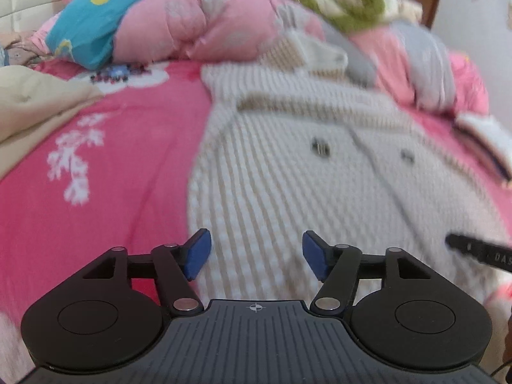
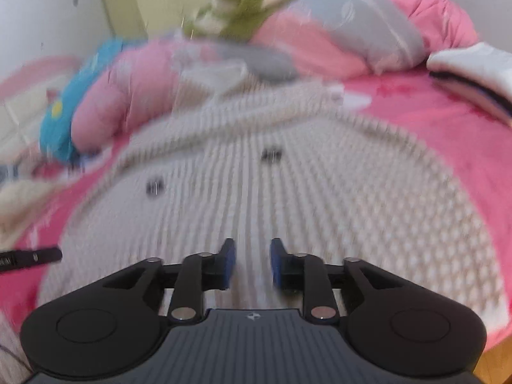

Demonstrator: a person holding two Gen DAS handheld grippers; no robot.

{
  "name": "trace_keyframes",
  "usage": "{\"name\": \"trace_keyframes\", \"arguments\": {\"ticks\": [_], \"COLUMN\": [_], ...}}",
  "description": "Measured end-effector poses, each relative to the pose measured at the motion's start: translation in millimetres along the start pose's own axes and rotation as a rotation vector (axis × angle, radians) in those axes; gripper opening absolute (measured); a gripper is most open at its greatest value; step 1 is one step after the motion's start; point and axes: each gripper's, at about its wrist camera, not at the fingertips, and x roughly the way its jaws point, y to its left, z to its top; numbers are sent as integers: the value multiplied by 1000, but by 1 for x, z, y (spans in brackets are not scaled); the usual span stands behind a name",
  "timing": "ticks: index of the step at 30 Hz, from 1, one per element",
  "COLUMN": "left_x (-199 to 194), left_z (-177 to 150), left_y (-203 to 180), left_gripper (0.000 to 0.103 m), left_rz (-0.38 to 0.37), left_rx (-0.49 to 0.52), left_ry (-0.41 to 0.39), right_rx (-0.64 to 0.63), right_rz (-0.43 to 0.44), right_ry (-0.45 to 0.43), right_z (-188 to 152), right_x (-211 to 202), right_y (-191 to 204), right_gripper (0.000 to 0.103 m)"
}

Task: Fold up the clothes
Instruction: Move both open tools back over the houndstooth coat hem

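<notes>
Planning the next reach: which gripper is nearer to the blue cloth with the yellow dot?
Left, probably. The left gripper hovers over the left part of the knit sweater, toward the blue cloth; the right gripper is further right.

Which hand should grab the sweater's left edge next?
Probably the left gripper: its open jaws hang beside the sweater's edge on the pink sheet. The right gripper hangs over the sweater's middle.
</notes>
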Motion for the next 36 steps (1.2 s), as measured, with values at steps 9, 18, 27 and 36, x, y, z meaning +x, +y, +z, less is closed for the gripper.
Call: {"name": "trace_keyframes", "arguments": {"ticks": [9,18,27,36], "left_x": [-10,-19,-20,-21], "left_z": [-39,-52,-50,-50], "left_y": [-17,-16,-21,-26], "left_gripper": [103,103,103,103], "left_rz": [67,66,103,129], "left_rx": [80,49,30,61], "left_ry": [-7,-5,56,103], "right_rx": [-60,-62,-70,-84], "right_rz": [-28,-21,-20,-20], "right_ry": [-76,-131,-144,-163], "right_z": [-42,-63,-75,-72], "right_x": [-27,-39,-50,-68], "right_y": [8,5,4,13], "right_gripper": [36,39,44,50]}}
